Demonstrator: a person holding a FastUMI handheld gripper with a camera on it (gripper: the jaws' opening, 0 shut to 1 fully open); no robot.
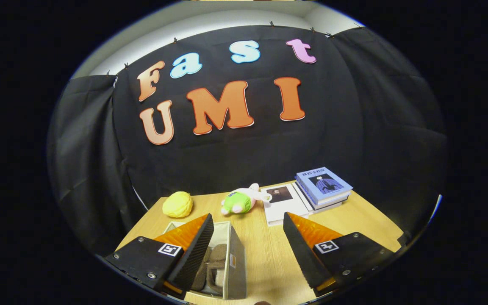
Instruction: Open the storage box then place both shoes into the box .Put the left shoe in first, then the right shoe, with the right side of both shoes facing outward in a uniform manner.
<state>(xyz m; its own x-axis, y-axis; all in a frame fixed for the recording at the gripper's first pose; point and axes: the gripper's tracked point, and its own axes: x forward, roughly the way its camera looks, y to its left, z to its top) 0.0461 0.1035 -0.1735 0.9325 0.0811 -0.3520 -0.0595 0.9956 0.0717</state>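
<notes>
The storage box (236, 258) is a grey-walled open box on the wooden table (269, 262), sitting beneath and beside my left finger. Inside it lie brown shoes (215, 264), partly hidden by that finger; how many, I cannot tell. My gripper (248, 222) hangs above the table with its fingers wide apart and nothing between them. The right finger is over bare wood to the right of the box.
Beyond the fingers, at the table's far side, lie a yellow knitted ball (177, 204), a green and white plush toy (242, 200), a white book (284, 203) and a stack of books with a blue cover (323, 185). Black cloth walls close in behind.
</notes>
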